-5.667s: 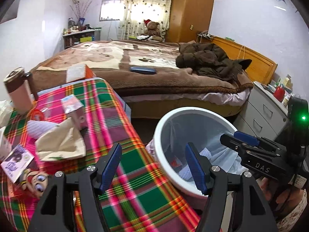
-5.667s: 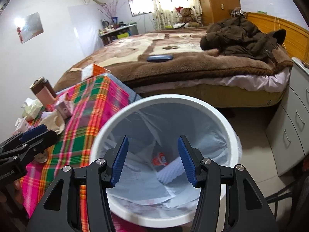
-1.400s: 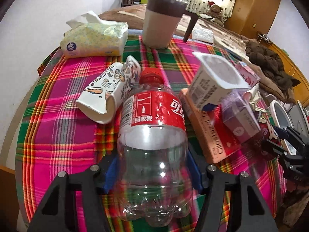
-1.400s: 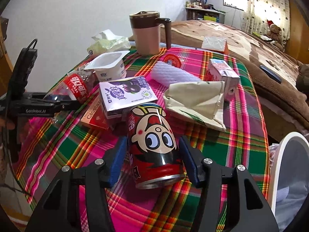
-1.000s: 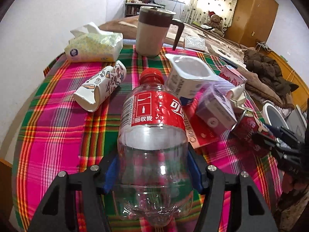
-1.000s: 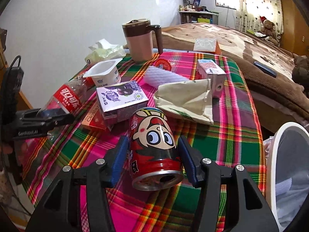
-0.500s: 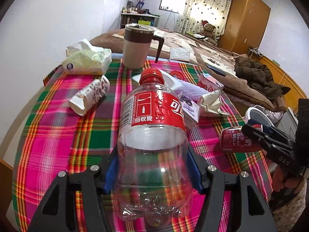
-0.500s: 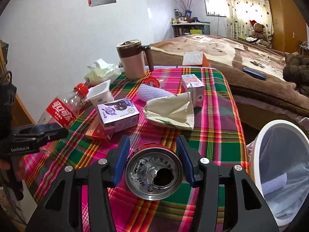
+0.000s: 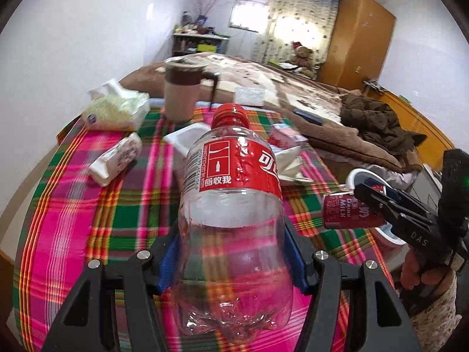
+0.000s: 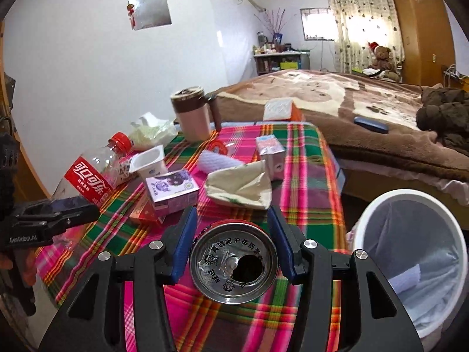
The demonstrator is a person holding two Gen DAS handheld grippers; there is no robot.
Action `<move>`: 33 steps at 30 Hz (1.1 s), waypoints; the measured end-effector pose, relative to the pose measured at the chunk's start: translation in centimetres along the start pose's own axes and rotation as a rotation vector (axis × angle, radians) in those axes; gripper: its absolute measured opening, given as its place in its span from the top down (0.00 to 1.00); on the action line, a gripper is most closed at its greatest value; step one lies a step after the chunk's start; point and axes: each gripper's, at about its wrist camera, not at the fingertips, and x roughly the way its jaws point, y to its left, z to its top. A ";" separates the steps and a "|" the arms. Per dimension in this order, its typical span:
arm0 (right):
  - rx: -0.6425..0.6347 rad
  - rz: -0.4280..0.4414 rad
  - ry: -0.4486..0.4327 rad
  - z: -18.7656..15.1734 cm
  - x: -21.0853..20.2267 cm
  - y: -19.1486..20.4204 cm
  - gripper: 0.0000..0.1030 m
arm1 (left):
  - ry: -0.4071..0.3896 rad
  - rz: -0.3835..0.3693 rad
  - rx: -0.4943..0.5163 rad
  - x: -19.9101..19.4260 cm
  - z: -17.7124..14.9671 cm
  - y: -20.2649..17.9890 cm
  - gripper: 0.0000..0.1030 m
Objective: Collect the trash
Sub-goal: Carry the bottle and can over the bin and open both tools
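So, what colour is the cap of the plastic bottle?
Red, matching its label; the plastic bottle shows best in the left wrist view.

Your left gripper [image 9: 231, 259]: clamps the bottle [image 9: 231, 205] above the table [image 9: 73, 205].
Your right gripper [image 10: 233, 249]: holds the can [image 10: 234, 267], left of the bin [image 10: 410, 258].
Far table edge: mug [image 10: 193, 117], tissue pack [image 10: 152, 133] to its left.
Beyond the table: bed [image 10: 337, 102].

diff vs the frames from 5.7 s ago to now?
Both grippers were open over the white bin. Now the left gripper holds the clear red-labelled plastic bottle, the right gripper the red drink can, both lifted off the plaid table. Remaining litter unchanged.
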 end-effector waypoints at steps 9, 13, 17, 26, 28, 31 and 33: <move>0.063 -0.113 -0.062 0.5 -2.9 -4.9 0.50 | 0.005 -0.106 0.060 1.9 1.6 -5.4 0.38; 0.093 -0.173 -0.082 0.6 -4.3 -7.3 0.50 | 0.024 -0.163 0.095 3.4 2.4 -8.6 0.38; 0.121 -0.225 -0.087 0.4 -5.1 -9.7 0.50 | 0.042 -0.211 0.144 4.7 2.7 -12.0 0.38; 0.194 -0.327 -0.051 -0.9 -5.1 -14.6 0.50 | 0.122 -0.315 0.233 8.6 2.5 -19.7 0.38; 0.201 -0.340 -0.040 -1.3 -5.5 -15.2 0.50 | 0.127 -0.338 0.259 9.1 2.4 -21.4 0.38; 0.223 -0.365 -0.019 -1.8 -5.6 -16.6 0.50 | 0.157 -0.368 0.270 10.2 2.2 -23.1 0.38; 0.231 -0.378 -0.009 -2.0 -5.5 -17.2 0.50 | 0.162 -0.363 0.282 10.7 2.1 -24.3 0.38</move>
